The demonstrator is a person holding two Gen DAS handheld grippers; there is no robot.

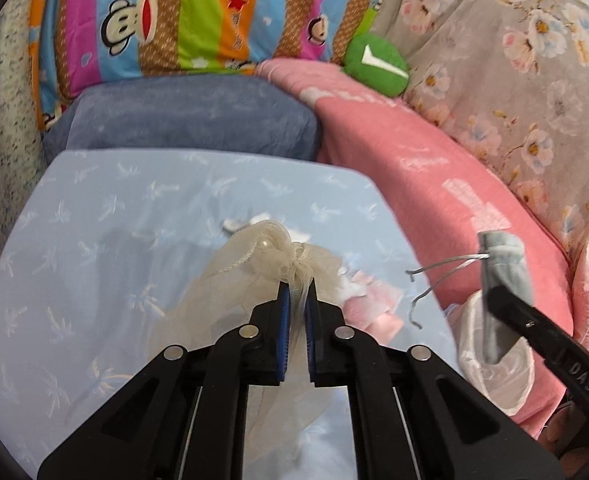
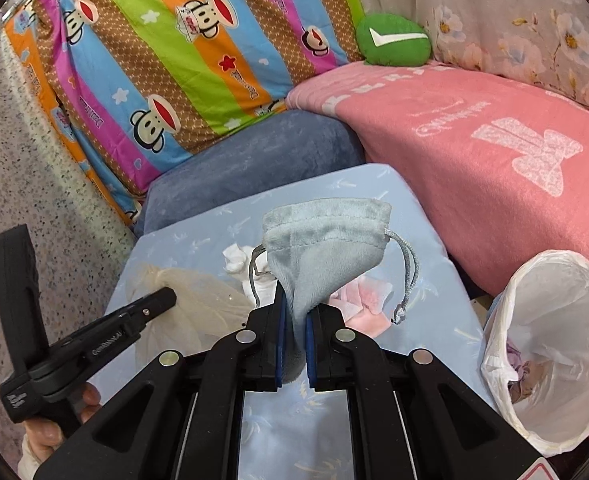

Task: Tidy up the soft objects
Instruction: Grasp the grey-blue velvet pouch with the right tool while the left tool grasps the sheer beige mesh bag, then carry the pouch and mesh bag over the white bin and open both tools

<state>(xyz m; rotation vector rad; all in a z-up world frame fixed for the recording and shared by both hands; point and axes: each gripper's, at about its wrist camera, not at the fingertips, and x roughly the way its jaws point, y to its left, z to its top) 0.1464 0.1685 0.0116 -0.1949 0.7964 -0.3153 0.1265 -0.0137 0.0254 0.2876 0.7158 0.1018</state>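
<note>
While both of my grippers are closed on small bags, the biggest things around them are bedding: a striped cartoon-monkey quilt (image 2: 166,64) stands at the back, a grey floral cover (image 1: 514,80) fills the right side, and a pink blanket (image 2: 494,152) lies folded in front of that cover. Just left of the pink blanket sits a dusky blue plush pillow (image 2: 254,160), and nearer to me is the pale blue cushion (image 1: 94,220) printed with small palm trees — my working surface. At the cushion's right edge stands a white plastic-lined bin (image 2: 550,344), mouth tilted toward me, with a few crumpled scraps inside. A green round plush (image 2: 394,40) with a white tick mark rests on the far end of the pink blanket, against the quilt. My left gripper (image 1: 297,292) pinches the gathered neck of a cream mesh pouch (image 1: 262,256), whose body sags onto the cushion. My right gripper (image 2: 295,312) clamps the bottom of a grey velvet drawstring pouch (image 2: 326,240), held with its opening away from me above the cushion, its grey cords (image 2: 408,276) dangling at either side. Beneath it lie small pink and white cloth pieces (image 2: 362,300) on the cushion — what exactly they are I cannot tell.
</note>
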